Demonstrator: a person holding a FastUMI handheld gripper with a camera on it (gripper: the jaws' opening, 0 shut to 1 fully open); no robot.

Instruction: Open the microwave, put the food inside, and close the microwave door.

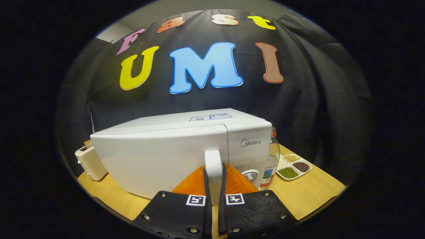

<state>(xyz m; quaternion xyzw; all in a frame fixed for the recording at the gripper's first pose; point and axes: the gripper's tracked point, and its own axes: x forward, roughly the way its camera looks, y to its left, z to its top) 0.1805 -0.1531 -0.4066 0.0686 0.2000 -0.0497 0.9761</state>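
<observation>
Both fingers of the gripper sit pressed against the two sides of the white door handle, the jaws clamped on it with no gap to be seen. That handle stands upright at the right edge of the microwave door, on the microwave resting on the wooden table. The door looks swung slightly out from the body already, so the step in hand seems to be opening it. To do that well, I would keep the squeeze steady and pull in an arc about the hinge on the far left side, not straight back, or the handle may slip out or the whole oven may slide on the table.

Just right of the handle is a control knob, partly hidden by the fingers. Beside the oven stand a clear bottle and a divided tray of beans; a toaster peeks out behind the left corner. Inside the oven nothing can be seen, and which item counts as the food is hard to tell.
</observation>
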